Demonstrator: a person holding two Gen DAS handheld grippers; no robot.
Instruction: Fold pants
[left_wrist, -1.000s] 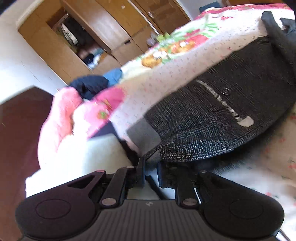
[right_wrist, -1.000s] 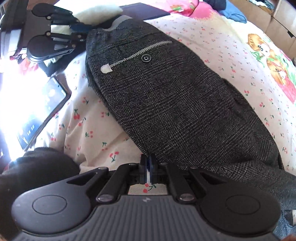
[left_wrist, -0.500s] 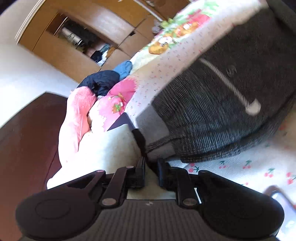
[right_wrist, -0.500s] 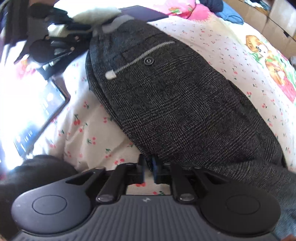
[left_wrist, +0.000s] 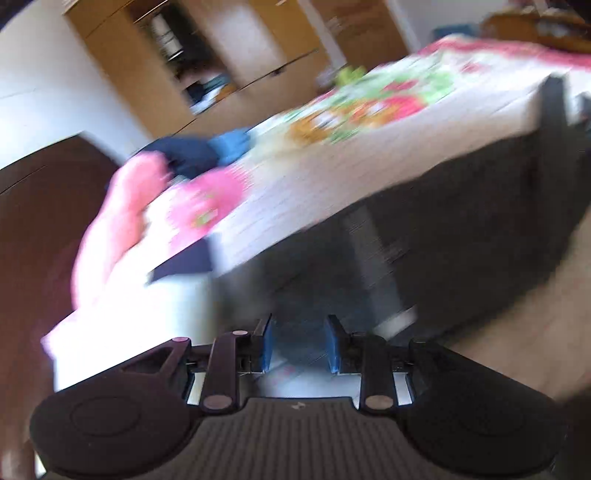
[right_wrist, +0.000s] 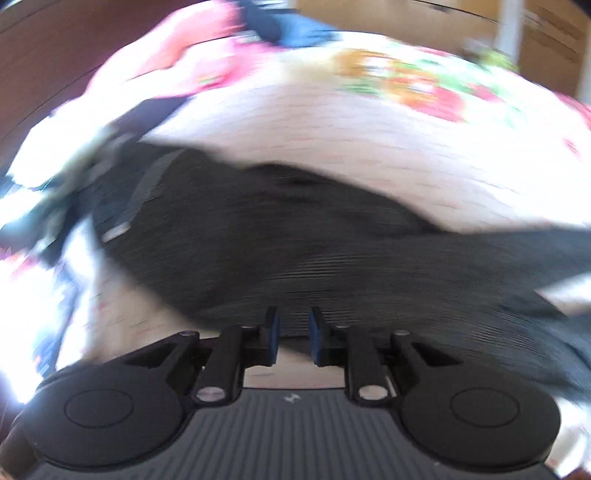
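Both jaws of the left hand-held gripper (left_wrist: 299, 343) have just been opening, nothing between them. Likewise the right hand-held gripper (right_wrist: 293, 338), parted above the dark pants (right_wrist: 295, 251) on the bed (right_wrist: 332, 140).

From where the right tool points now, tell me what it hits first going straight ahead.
Most likely the dark pants on the bedsheet. The right tool is open and empty; the frame is blurred, so depth is uncertain.

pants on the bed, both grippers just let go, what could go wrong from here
Both views are blurred, so these are guesses.
1. The left gripper and right gripper have just opened their jaws, which stand empty; the pants could slump or unfold.
2. The pants look bunched on the bedsheet; another fold may trap wrinkles.
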